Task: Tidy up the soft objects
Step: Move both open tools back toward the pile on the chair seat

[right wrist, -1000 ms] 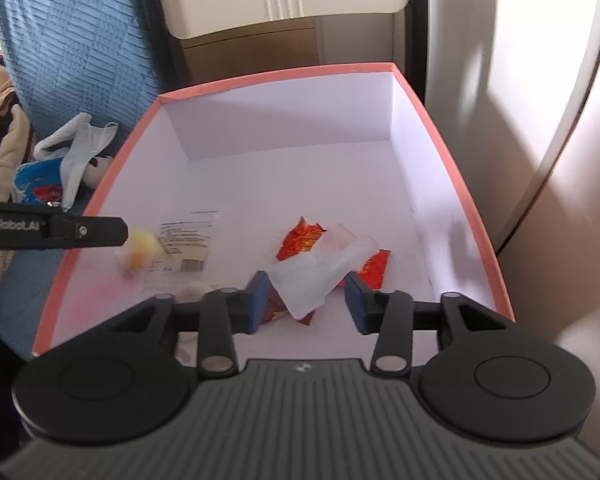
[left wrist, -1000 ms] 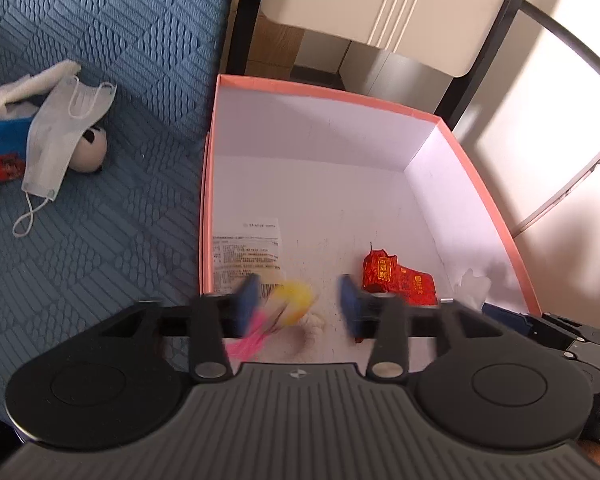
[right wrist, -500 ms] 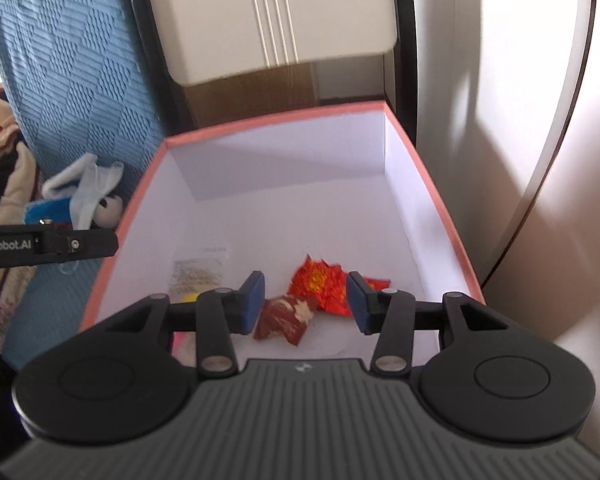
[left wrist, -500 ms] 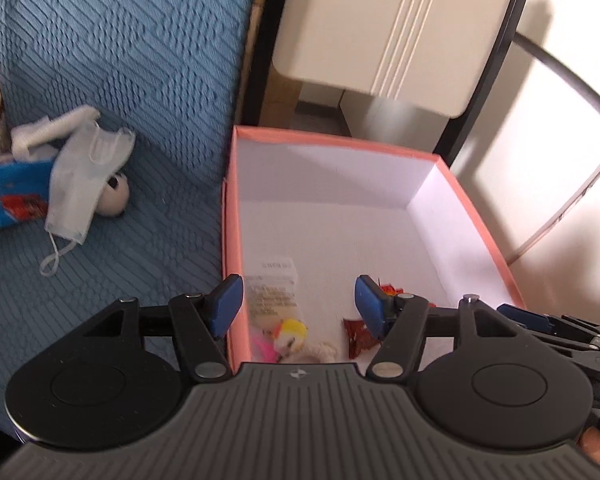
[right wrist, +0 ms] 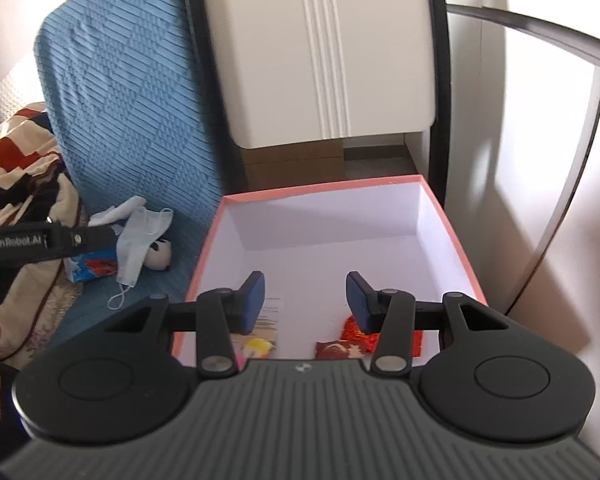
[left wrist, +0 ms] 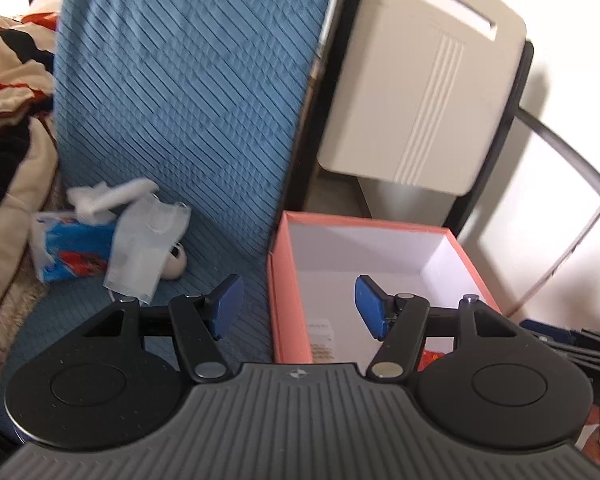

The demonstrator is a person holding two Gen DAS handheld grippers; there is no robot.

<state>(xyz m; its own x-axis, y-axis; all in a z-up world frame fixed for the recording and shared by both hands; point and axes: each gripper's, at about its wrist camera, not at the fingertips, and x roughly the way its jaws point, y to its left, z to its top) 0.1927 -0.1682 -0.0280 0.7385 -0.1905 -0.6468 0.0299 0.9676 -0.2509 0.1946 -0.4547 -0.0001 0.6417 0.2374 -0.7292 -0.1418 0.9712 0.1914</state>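
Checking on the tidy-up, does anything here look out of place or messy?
Yes. A face mask, a small white plush toy and a blue packet lie heaped on the blue cushion, outside the pink box. Both the left gripper and the right gripper are open and empty.

Right gripper (right wrist: 305, 300) is hanging wide open over the pink box (right wrist: 456, 240), red wrappers (right wrist: 356, 340) sitting at 5 o'clock inside.
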